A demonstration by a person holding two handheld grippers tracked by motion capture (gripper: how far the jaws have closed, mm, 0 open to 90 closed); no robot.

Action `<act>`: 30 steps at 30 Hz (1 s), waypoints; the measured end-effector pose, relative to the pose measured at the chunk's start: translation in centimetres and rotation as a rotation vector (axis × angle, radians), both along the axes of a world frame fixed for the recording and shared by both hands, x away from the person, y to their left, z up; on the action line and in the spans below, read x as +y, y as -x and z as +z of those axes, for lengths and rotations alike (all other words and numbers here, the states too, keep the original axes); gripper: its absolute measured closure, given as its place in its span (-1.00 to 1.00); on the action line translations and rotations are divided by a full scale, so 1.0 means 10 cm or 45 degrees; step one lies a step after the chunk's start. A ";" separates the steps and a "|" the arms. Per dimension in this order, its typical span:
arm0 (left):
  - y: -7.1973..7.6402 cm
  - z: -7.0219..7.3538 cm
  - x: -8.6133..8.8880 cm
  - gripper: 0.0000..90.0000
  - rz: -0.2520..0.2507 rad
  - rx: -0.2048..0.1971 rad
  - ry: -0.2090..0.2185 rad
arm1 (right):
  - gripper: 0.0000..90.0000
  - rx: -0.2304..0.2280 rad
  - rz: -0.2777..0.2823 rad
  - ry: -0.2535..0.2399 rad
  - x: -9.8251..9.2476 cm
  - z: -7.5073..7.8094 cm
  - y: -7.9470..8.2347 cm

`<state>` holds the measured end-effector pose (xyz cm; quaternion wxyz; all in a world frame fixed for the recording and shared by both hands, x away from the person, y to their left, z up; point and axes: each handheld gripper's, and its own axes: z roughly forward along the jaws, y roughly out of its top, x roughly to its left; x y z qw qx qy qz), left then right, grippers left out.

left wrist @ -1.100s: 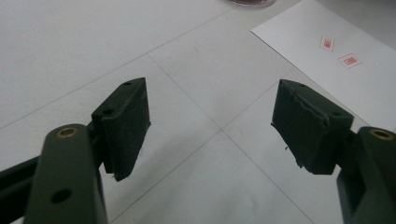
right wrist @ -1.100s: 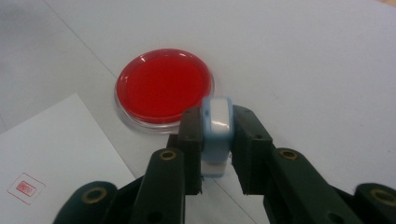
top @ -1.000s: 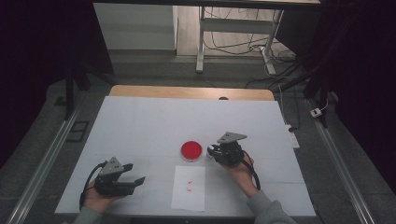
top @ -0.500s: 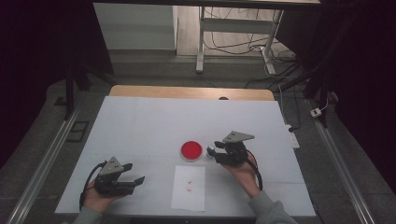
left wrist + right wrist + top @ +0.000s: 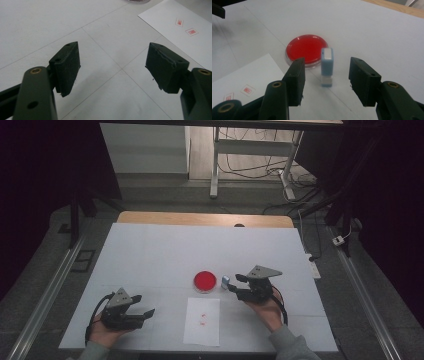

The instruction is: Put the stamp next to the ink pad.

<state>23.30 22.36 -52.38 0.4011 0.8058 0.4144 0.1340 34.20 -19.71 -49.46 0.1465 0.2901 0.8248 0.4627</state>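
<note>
While our left gripper (image 5: 131, 311) rests spread and empty at the near left, our right gripper (image 5: 325, 82) has just opened around the stamp (image 5: 327, 67), which stands upright, seemingly free, right of the red ink pad (image 5: 306, 50).

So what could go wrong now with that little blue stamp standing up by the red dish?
The blue stamp stands upright, tall and narrow, between the fingers of the right gripper, which have just been opening. A small nudge from a finger as the hand moves could tip it over. It stands right beside the red ink dish, so it might fall against the dish. If its inked end lands on the white table cover, it could leave a smudge.
</note>
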 end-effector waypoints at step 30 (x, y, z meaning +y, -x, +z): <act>-0.01 -0.03 -0.03 -0.40 -0.015 0.008 -0.021 | -0.05 -0.070 -0.126 0.090 -1.02 -0.18 0.61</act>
